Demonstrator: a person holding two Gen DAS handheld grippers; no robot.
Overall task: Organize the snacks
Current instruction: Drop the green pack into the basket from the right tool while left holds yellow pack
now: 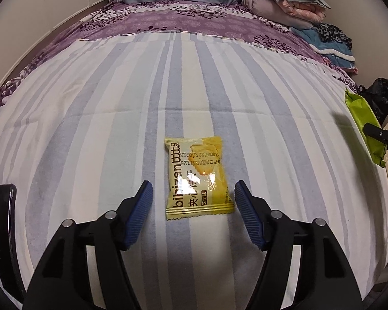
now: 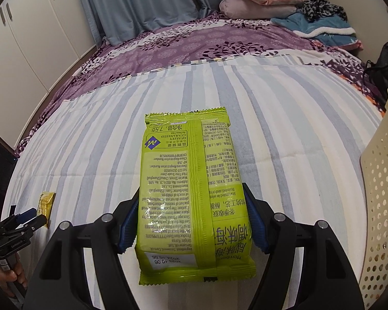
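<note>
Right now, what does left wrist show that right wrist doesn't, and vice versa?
Left wrist only: the front print of the yellow biscuit packet, lying on the striped sheet between the open left gripper.

Right wrist only: the back label of the green snack bag, clamped by the right gripper, and the white wardrobe.

Both: the two packs, the cream perforated basket, the purple floral bedspread and the folded blankets.

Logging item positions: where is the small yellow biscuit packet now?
Left wrist view: the small yellow biscuit packet lies flat on the striped bedsheet, between the open left claw's tips, untouched.
</note>
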